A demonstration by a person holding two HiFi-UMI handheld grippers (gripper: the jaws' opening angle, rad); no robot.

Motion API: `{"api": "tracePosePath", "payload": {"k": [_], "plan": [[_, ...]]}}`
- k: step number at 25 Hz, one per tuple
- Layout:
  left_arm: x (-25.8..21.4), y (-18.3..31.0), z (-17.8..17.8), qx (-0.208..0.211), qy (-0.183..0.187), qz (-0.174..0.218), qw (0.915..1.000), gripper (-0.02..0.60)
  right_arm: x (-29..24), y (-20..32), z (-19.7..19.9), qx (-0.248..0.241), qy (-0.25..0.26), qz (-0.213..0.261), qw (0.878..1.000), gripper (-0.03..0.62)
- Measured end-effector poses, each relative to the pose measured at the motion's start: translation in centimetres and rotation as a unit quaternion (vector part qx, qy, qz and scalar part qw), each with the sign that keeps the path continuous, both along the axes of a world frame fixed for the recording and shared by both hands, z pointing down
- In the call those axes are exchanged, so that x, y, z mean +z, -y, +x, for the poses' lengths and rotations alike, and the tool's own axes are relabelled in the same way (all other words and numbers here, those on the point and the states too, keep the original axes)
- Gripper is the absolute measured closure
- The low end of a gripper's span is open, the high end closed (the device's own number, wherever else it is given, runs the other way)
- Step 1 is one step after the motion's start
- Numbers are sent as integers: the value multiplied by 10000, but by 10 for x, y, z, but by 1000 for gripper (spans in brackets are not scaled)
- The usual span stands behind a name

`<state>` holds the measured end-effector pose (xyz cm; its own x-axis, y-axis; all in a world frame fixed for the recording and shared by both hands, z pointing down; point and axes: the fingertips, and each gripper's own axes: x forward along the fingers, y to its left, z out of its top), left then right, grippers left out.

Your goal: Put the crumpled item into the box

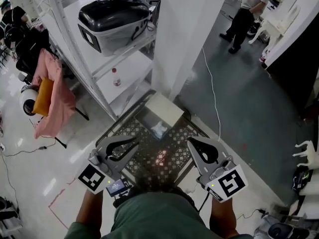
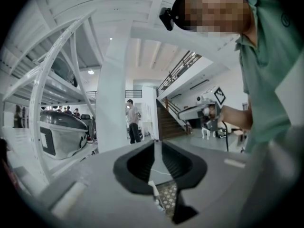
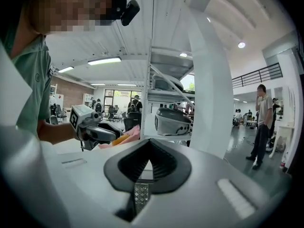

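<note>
Down between the 2 grippers, the crumpled item [image 1: 160,130] lies in the box [image 1: 167,108], touching neither. The right gripper [image 1: 192,142] is closed on nothing, and the left gripper [image 1: 135,142] is narrowly parted and empty.

Head view looks steeply down; both gripper views face the shelf [image 1: 134,63].

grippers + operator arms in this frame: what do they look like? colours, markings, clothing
The left gripper and right gripper are light grey shells with black ribbed pads that enclose a teardrop-shaped opening. Each carries a white marker cube printed with black square patterns. The person wears a green shirt.
</note>
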<state>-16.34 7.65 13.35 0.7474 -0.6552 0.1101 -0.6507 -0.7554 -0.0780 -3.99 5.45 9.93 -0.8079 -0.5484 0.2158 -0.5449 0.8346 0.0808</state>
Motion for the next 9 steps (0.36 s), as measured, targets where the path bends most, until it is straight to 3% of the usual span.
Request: {"api": "tracePosePath", "payload": {"k": [9], "plan": [[-7,-12,26,-16,54,54,10000,532,-4,-14,31,58,-5,32,10000,589]]}}
